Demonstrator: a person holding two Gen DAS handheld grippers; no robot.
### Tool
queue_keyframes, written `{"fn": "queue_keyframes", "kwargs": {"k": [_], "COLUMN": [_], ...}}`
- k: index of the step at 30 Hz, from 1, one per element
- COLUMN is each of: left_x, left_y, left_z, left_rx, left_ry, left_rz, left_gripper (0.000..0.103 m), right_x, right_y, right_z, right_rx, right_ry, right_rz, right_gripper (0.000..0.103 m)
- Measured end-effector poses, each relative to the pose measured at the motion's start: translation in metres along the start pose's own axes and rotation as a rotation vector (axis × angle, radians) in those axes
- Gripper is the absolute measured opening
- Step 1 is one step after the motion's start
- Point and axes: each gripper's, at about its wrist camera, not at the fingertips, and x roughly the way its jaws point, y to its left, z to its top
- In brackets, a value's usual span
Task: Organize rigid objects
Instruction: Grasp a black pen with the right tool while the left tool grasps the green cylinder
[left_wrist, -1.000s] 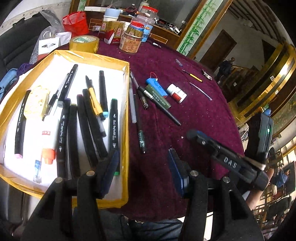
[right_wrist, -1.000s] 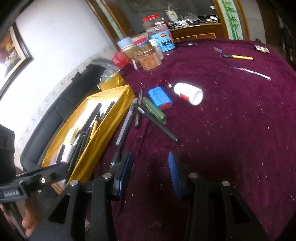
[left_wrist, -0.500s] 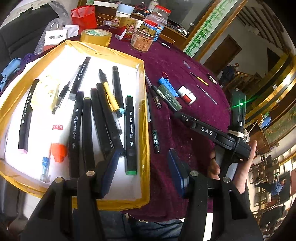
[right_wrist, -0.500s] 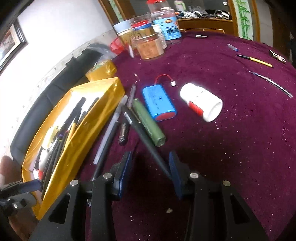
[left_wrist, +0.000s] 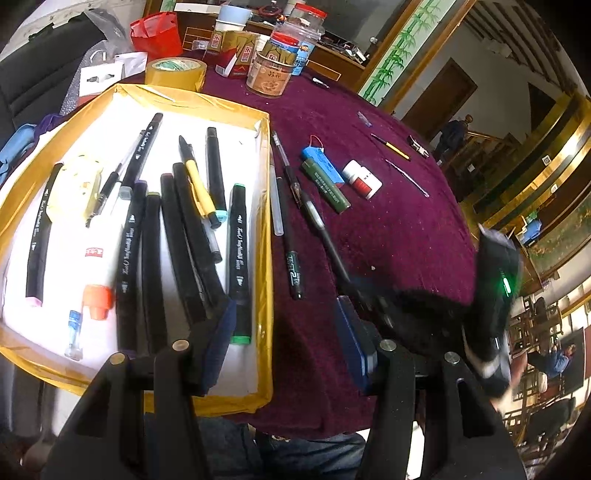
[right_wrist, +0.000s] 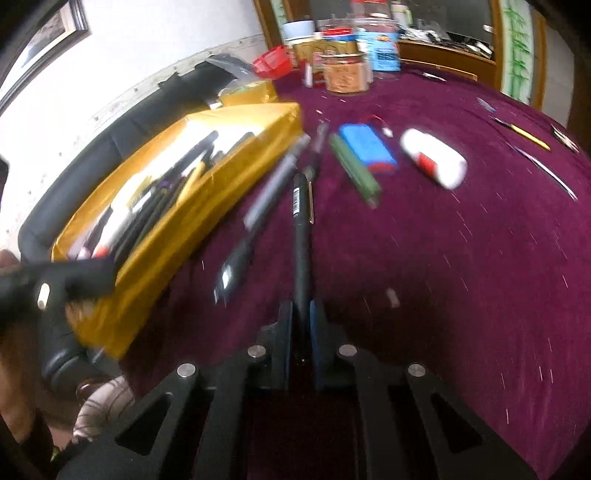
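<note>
Right wrist view: right gripper (right_wrist: 302, 325) clamped on a black pen (right_wrist: 302, 236) over the maroon tablecloth (right_wrist: 443, 258). Left gripper (left_wrist: 284, 332) open, empty, near the gold tray (left_wrist: 267, 229), which holds many markers. Several pens, blue battery pack (right_wrist: 367, 147) and white bottle (right_wrist: 434, 162) remain outside.

The tray (left_wrist: 264, 236) sits on the table (left_wrist: 399, 236) and serves as the landmark. Inside it lie many markers (left_wrist: 238, 258) side by side, lengthwise, with a glue bottle (left_wrist: 96, 280) toward its left part. Behind the tray stands a tape roll (left_wrist: 175, 74), and behind and to the right of it a jar (left_wrist: 271, 72). Just right of the tray's right wall lie several pens (left_wrist: 291, 251), parallel to that wall. Further right of the tray lie a thick marker (left_wrist: 325, 184) and, touching it, a battery pack (left_wrist: 325, 164), then a small bottle (left_wrist: 362, 179) on its side. Well to the right, toward the table's far edge, lies a thin pencil (left_wrist: 391, 147).
</note>
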Motion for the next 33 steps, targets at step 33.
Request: {"fn": "queue_keyframes", "kwargs": {"k": [33], "left_x": [0.084], "left_y": [-0.080], "left_z": [0.083], "left_rx": [0.125], "left_ry": [0.088], "left_rz": [0.067], "left_gripper": [0.057], "right_x": [-0.037], "right_y": [-0.070], "right_z": [-0.025], "right_rx": [0.301], "right_ry": [-0.156], "right_rz": [-0.173], "right_gripper": [0.008]}}
